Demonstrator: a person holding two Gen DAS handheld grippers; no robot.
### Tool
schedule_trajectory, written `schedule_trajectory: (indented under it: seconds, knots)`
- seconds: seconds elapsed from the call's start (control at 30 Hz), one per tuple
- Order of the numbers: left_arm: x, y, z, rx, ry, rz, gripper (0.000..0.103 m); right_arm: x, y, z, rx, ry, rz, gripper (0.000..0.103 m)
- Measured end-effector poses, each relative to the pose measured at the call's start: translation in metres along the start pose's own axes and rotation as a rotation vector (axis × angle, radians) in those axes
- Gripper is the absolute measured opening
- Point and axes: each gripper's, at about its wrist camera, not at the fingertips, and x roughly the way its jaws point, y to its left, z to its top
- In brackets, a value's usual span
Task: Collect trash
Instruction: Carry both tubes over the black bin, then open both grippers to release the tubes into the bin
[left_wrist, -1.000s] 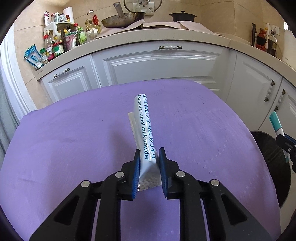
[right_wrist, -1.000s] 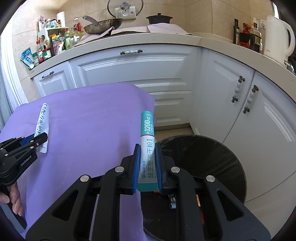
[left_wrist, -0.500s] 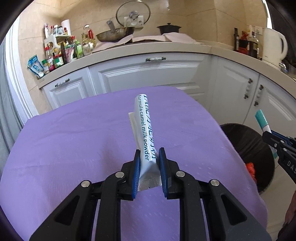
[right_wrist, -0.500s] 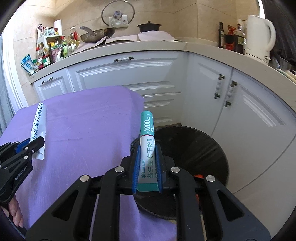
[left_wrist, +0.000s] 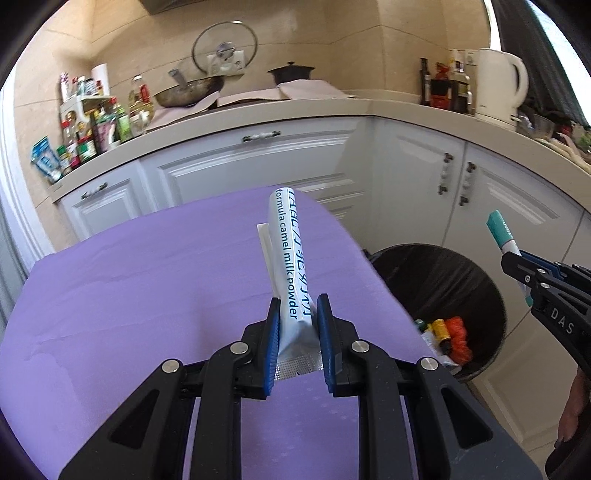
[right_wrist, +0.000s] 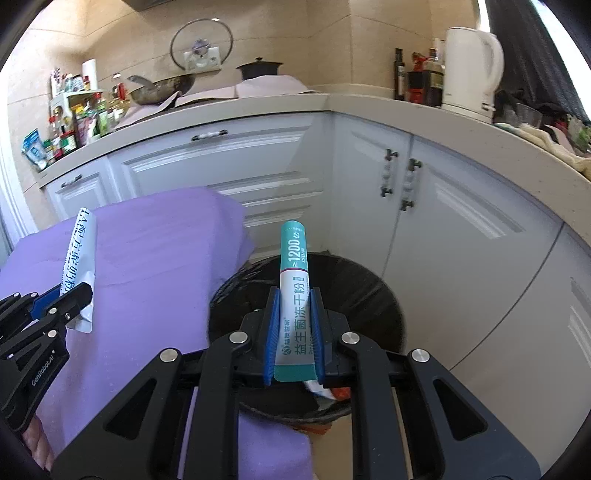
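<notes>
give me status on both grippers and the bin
Left gripper shut on white sachet. Right gripper shut on teal sachet, over bin. Nothing blocking.

The slim white foil stick sachet (left_wrist: 291, 273) carries blue lettering down its length that reads "formula camel milk powder", beside a line of blue Chinese characters; in the right wrist view the same sachet (right_wrist: 79, 254) shows only the blue Chinese characters. The teal-and-white stick sachet (right_wrist: 293, 295) bears "≥1200" in white on its teal upper band, then dark green Chinese characters down its white body and a small round logo near the bottom. The black plastic arm of the right gripper (left_wrist: 515, 264) shows the white letters "DAS". The black arm of the left gripper (right_wrist: 79, 295) is marked "GenRoboLAI", though the last letters are hard to make out.
</notes>
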Motion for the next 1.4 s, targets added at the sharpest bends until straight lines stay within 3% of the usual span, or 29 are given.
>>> schedule_trajectory:
  seconds: [0.5, 1.1, 1.2, 1.23, 1.3, 1.4]
  knots:
    - [0.018, -0.055, 0.018, 0.093, -0.045, -0.075, 0.021, 0.016, -0.029, 0.010, 0.026, -0.018, -0.037, 0.016]
    - [0.064, -0.088, 0.039, 0.117, -0.009, -0.119, 0.021, 0.053, -0.042, 0.021, 0.051, -0.007, -0.064, 0.016]
    - [0.069, -0.092, 0.041, 0.129, -0.003, -0.127, 0.021, 0.059, -0.044, 0.023, 0.059, -0.010, -0.074, 0.019]
    - [0.071, -0.093, 0.043, 0.132, -0.002, -0.127, 0.021, 0.061, -0.045, 0.023, 0.065, -0.010, -0.077, 0.029]
    - [0.076, -0.096, 0.044, 0.131, -0.001, -0.132, 0.023, 0.063, -0.047, 0.024, 0.075, -0.013, -0.083, 0.035]
    - [0.081, -0.096, 0.045, 0.124, 0.005, -0.124, 0.034, 0.065, -0.048, 0.023, 0.076, -0.010, -0.091, 0.039]
